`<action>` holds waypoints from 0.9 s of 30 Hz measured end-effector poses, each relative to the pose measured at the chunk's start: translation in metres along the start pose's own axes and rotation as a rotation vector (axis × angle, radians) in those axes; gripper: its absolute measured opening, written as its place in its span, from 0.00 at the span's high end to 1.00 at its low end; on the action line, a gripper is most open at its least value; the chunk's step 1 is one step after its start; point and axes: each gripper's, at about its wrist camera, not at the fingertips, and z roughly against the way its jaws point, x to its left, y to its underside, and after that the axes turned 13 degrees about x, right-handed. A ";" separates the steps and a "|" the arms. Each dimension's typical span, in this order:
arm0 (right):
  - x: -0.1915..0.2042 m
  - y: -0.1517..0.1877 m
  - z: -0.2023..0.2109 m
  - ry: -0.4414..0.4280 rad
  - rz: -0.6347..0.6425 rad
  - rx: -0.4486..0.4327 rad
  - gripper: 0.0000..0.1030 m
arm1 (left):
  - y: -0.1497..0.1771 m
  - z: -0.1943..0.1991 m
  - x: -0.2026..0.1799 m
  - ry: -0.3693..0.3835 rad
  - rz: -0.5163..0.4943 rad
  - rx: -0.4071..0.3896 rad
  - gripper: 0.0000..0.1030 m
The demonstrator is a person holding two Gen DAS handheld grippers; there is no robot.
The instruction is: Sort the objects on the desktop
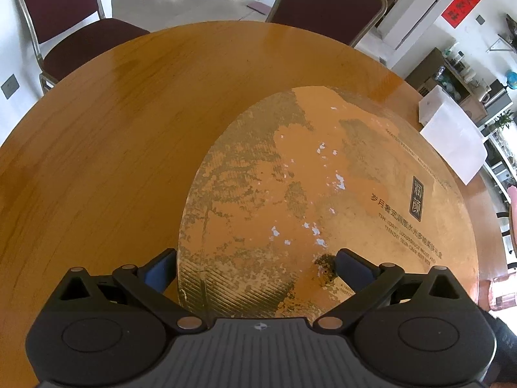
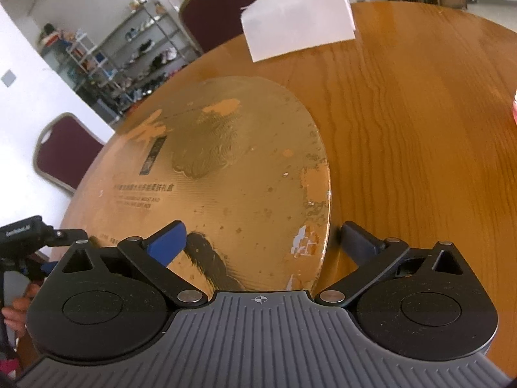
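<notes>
Gift-box lid, round, gold and badly worn, lies flat on the wooden table with both tongs released around its near rim.

From the left: the left gripper hangs wide open at the lid's near-left rim, one blue-padded finger off the edge over bare wood, the other above the printed face; neither pad visibly presses on it. The lid fills the middle, its Chinese and English lettering partly scuffed away. The right gripper is likewise spread, straddling the lid's right rim, one finger above the face and one beyond the edge. Farther off, a white paper-like object sits near the table's far edge, and something pink shows at the right border. Judging from this, sorting looks barely begun: nothing is gripped, and the lid and the other items seem yet to be placed.
</notes>
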 end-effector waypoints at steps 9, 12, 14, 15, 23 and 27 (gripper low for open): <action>-0.008 -0.005 0.030 0.012 -0.055 -0.029 0.06 | 0.017 0.037 -0.034 -0.029 -0.114 -0.091 0.02; -0.005 -0.009 0.049 0.009 -0.053 -0.038 0.06 | 0.025 0.053 -0.039 -0.026 -0.125 -0.109 0.02; -0.003 -0.008 0.062 0.012 -0.047 -0.042 0.06 | 0.031 0.061 -0.041 -0.019 -0.124 -0.114 0.02; -0.002 -0.008 0.069 0.013 -0.045 -0.044 0.06 | 0.034 0.065 -0.042 -0.016 -0.123 -0.118 0.02; 0.011 0.000 0.115 0.042 0.005 -0.054 0.06 | 0.050 0.091 -0.047 0.004 -0.126 -0.144 0.02; 0.020 0.008 0.138 0.068 0.041 -0.056 0.06 | 0.061 0.100 -0.051 0.018 -0.121 -0.143 0.02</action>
